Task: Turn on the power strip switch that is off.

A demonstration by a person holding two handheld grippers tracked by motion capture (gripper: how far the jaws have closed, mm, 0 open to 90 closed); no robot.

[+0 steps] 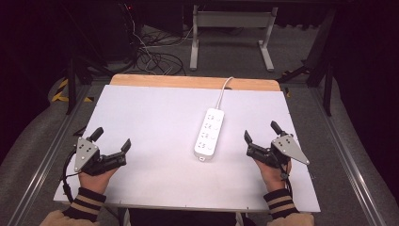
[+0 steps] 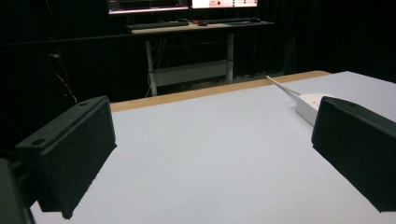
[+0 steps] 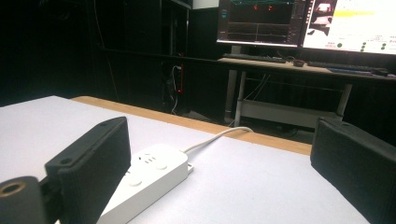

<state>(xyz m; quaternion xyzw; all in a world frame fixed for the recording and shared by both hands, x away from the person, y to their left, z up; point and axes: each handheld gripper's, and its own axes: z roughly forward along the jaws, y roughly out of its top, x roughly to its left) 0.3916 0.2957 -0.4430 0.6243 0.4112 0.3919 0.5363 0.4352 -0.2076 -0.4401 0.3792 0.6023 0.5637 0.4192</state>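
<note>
The left tongs and the right tongs are both spread wide and hold nothing, resting low over the white tabletop near its front edge. Between them, nearer the right tongs, lies a white power strip, its cord running off the far edge. This looks like a starting pose; any next move would likely mean reaching toward the strip.

Left gripper, right gripper apparently agape, empty
</note>
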